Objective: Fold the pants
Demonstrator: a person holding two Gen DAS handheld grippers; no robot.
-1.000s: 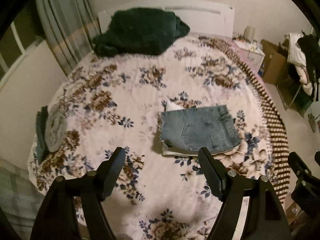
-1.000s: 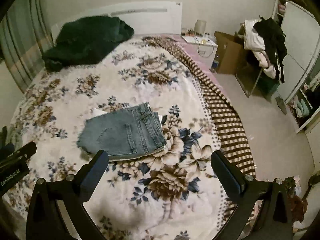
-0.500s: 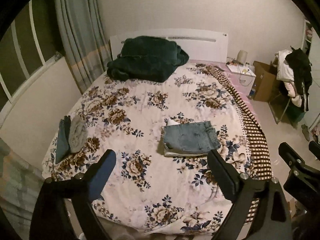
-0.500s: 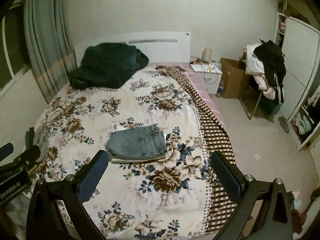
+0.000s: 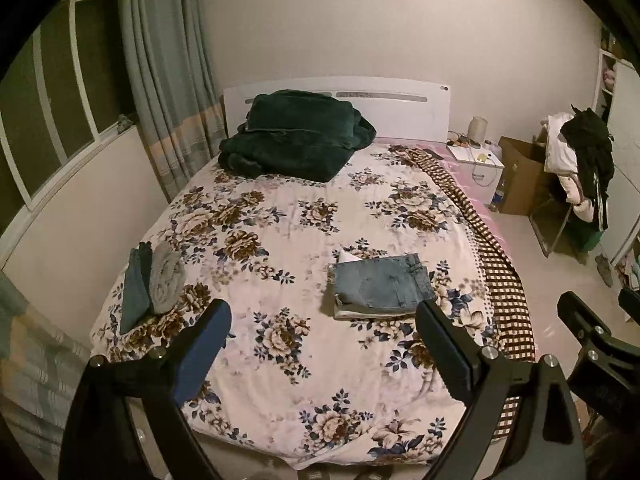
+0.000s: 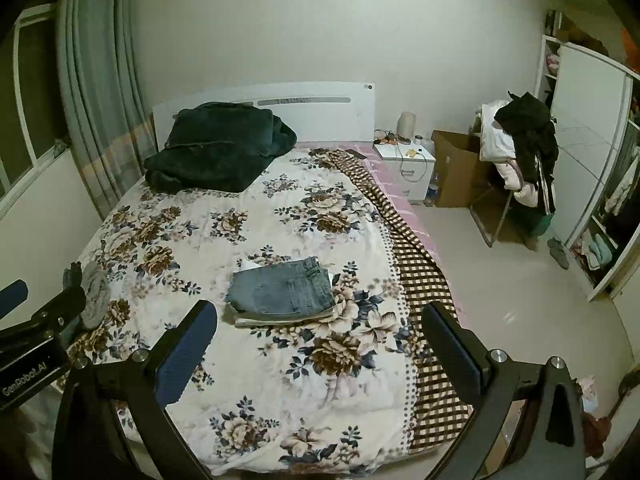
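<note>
Folded light-blue denim pants (image 5: pixel 382 286) lie in a neat rectangle on the floral bedspread (image 5: pixel 280 240), on top of another folded pale garment; they also show in the right wrist view (image 6: pixel 282 290). My left gripper (image 5: pixel 322 322) is open and empty, held back from the foot of the bed, far from the pants. My right gripper (image 6: pixel 320 326) is open and empty, also well back from the bed. The right gripper's body shows at the right edge of the left wrist view (image 5: pixel 592 344).
A dark green blanket (image 5: pixel 296 140) is heaped by the headboard. Folded grey and teal clothes (image 5: pixel 154 280) lie at the bed's left edge. A checked blanket (image 6: pixel 416 264) hangs on the right side. A nightstand (image 6: pixel 408 164), cardboard box (image 6: pixel 456 172) and clothes-laden chair (image 6: pixel 520 152) stand right.
Both grippers have pulled back and up from the bed, so the pants look smaller and the whole bed and room show. The pants have not moved. Both grippers stay open.
</note>
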